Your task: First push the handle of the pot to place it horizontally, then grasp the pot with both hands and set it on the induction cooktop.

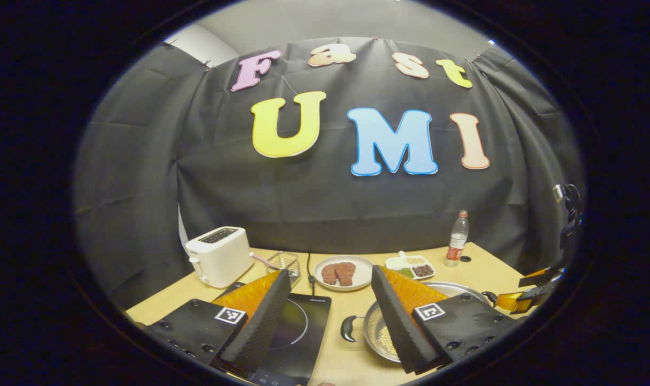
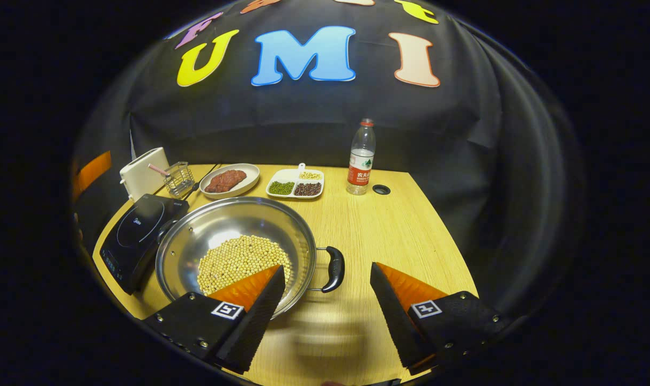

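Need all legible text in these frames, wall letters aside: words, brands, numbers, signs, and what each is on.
No text can be quoted with confidence.
induction cooktop: brand mark and panel symbols, too small to read.
water bottle: label print, too small to read reliably.
left gripper and right gripper: square coded tags, patterns only, no words.

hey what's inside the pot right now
A heap of pale yellow beans lies in the steel pot, covering much of its bottom. The right gripper's finger hides the near rim and whatever lies there.
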Demonstrator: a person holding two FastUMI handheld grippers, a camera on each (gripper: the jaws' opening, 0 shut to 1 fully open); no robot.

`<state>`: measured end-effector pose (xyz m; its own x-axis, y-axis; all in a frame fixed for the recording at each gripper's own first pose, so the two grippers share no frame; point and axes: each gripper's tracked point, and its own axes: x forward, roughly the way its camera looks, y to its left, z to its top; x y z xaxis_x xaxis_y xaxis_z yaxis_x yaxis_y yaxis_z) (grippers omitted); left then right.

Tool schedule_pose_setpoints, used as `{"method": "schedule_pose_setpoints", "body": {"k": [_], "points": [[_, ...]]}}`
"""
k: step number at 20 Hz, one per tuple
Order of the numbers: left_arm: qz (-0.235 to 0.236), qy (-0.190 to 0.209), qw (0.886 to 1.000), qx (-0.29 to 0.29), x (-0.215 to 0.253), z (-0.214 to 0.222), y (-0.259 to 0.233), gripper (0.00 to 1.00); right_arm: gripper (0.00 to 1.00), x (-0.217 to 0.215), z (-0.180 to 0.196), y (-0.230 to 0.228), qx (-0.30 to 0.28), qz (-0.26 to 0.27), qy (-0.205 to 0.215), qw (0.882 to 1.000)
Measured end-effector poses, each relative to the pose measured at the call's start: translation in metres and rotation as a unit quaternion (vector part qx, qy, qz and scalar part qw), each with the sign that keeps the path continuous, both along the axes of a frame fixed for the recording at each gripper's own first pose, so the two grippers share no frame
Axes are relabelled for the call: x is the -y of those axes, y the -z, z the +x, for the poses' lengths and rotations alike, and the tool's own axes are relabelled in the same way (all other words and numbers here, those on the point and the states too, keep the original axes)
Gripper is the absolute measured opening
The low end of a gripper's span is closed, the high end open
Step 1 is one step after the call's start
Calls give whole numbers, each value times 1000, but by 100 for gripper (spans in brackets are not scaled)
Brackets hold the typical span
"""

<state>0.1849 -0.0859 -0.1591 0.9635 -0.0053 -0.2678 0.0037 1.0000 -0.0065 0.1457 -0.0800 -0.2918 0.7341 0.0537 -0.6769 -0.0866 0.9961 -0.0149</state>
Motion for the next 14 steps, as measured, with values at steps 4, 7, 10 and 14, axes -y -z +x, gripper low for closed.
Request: {"method": "schedule_pose_setpoints", "body": {"k": [4, 7, 10, 14], "points": [[-18, 18, 999, -41, 10, 14, 30, 95, 98, 1, 4, 1, 0, 2, 3, 1000], [-19, 34, 997, -64, 18, 25, 48, 99, 98, -4, 6, 6, -7, 7, 1, 1000], [-18, 44, 995, -84, 24, 33, 69, 99, 98, -7, 10, 10, -12, 13, 0, 1000], [-14, 57, 991, -117, 31, 40, 103, 99, 98, -9, 16, 16, -21, 23, 5, 1000]]}}
